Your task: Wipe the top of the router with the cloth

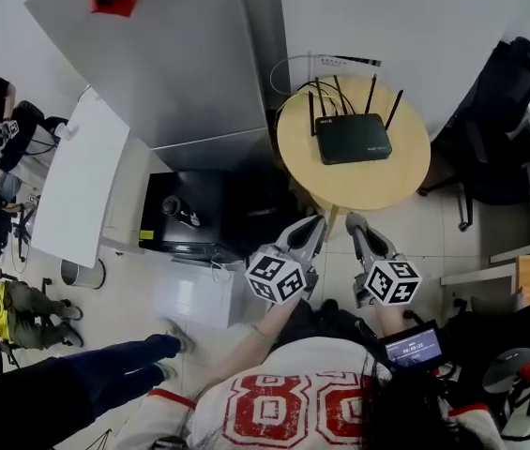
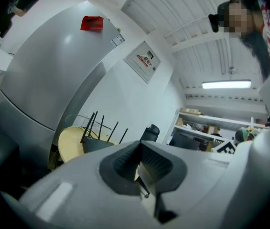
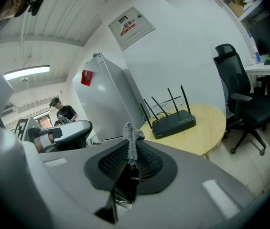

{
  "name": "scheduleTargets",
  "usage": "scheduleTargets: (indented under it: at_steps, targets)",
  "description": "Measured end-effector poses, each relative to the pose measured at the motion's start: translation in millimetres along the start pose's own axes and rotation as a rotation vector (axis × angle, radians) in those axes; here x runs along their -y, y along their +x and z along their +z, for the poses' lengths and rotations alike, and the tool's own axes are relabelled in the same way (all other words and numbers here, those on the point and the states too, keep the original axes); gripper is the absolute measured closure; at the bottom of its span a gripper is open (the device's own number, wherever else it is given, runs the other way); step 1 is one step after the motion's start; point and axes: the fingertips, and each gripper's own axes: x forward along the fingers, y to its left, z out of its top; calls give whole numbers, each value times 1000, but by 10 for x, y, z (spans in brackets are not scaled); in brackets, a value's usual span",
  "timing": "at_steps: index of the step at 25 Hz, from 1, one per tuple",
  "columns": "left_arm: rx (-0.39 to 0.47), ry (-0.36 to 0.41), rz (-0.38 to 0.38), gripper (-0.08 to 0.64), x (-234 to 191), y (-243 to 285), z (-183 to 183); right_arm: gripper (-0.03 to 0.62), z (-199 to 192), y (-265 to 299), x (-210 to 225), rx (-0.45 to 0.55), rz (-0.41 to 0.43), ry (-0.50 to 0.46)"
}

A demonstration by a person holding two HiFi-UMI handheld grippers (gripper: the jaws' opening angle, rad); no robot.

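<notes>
Round pale wooden table [image 1: 377, 184] carries a flat black router [image 1: 352, 140] with upright antennas. Apart from it, right gripper [image 3: 131, 144] pinches a grey knitted cloth [image 3: 131, 136]; left gripper [image 2: 141, 162] is closed, empty.

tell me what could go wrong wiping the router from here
Only a small tuft of the cloth sticks out of the right gripper, so the gripper itself may scrape the router. The upright antennas could snag a stroke. Nothing holds the router, so it might slide on the table.
</notes>
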Motion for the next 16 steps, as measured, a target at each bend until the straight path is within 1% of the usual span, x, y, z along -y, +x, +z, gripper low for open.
scheduleTargets:
  at_steps: [3, 5, 8, 10, 12, 16]
  targets:
    - [-23, 15, -16, 565, 172, 113, -221, 552, -43, -115, 73, 13, 23, -30]
    - [-47, 13, -16, 565, 250, 283, -213, 552, 60, -93, 183, -2, 27, -25]
    - [-73, -32, 13, 565, 273, 497, -68, 552, 278, -35, 281, -48, 19, -5]
    - [-89, -51, 11, 565, 317, 567, 52, 552, 456, -47, 275, -59, -1, -6]
    - [-99, -59, 7, 565, 357, 653, 201, 552, 675, -23, 256, -59, -10, -13]
    - [-114, -56, 27, 565, 392, 844, 414, 552, 1008, 84, 254, -62, 21, -10]
